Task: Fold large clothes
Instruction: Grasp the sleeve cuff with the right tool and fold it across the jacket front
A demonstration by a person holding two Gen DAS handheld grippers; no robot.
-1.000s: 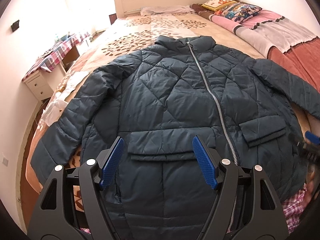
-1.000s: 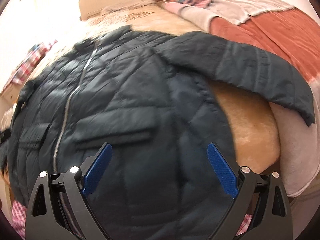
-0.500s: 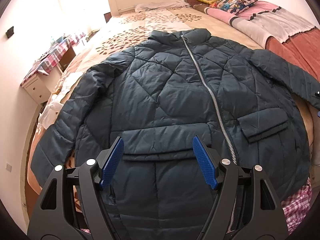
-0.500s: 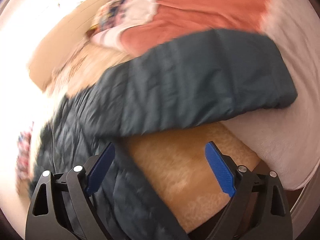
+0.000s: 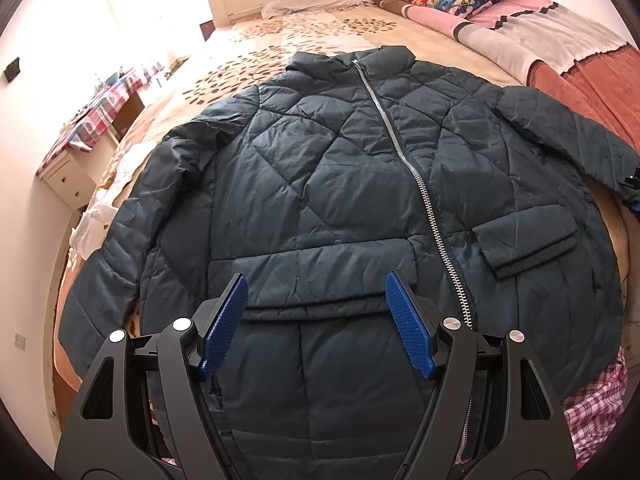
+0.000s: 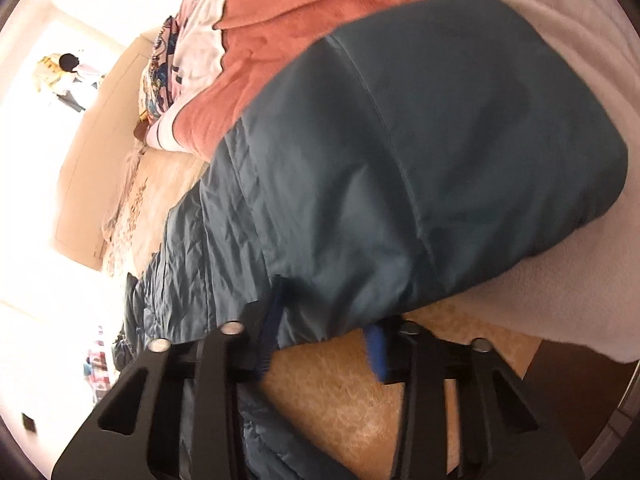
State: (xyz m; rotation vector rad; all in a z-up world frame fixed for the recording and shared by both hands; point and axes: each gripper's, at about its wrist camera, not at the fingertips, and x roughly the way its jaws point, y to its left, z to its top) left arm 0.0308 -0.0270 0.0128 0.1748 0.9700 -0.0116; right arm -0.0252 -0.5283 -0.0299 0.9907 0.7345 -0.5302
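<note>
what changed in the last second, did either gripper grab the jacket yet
The right gripper swung from the jacket's body to its sleeve and its fingers narrowed around the sleeve edge; whether they are fully clamped is unclear. The left gripper stayed open above the jacket, which lies flat and zipped.

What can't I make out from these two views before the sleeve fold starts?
- Right gripper in the right wrist view: motion blur and the sleeve covering the fingertips hide whether the jaws have clamped.
- Jacket hem in the left wrist view: hidden behind the left gripper, which is open.
- Right gripper in the left wrist view: cut off by the right edge.
</note>
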